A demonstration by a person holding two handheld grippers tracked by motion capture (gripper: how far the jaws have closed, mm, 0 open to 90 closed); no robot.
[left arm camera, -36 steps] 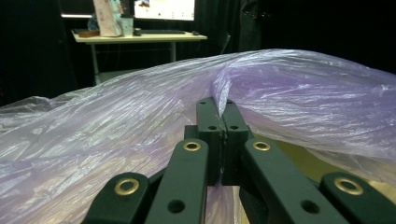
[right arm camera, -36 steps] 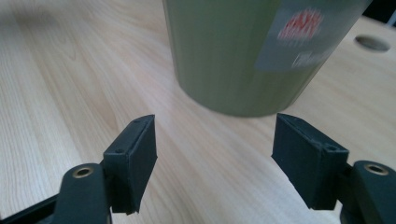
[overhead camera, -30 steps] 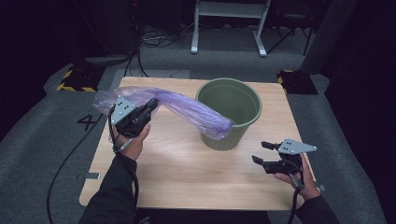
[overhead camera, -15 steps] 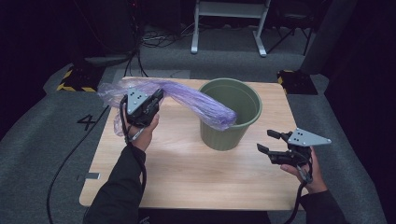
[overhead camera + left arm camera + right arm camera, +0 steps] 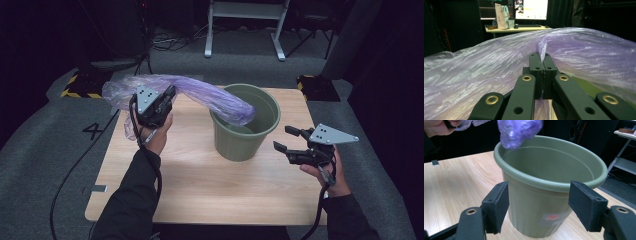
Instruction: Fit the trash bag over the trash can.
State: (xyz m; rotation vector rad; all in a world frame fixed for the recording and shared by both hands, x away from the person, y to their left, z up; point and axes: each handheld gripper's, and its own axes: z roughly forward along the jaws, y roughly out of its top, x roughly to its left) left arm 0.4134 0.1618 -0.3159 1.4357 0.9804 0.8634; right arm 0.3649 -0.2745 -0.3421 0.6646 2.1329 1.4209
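From above, the left gripper pinches the purple plastic bag, whose end droops over the green pot on the table. The left gripper view shows jaws clamped on film. In the right gripper view, the right gripper gapes before the pot, empty.

A dim lab or studio is showing around the table: grey carpet, hazard tape lying left of it, a lit monitor glowing behind.
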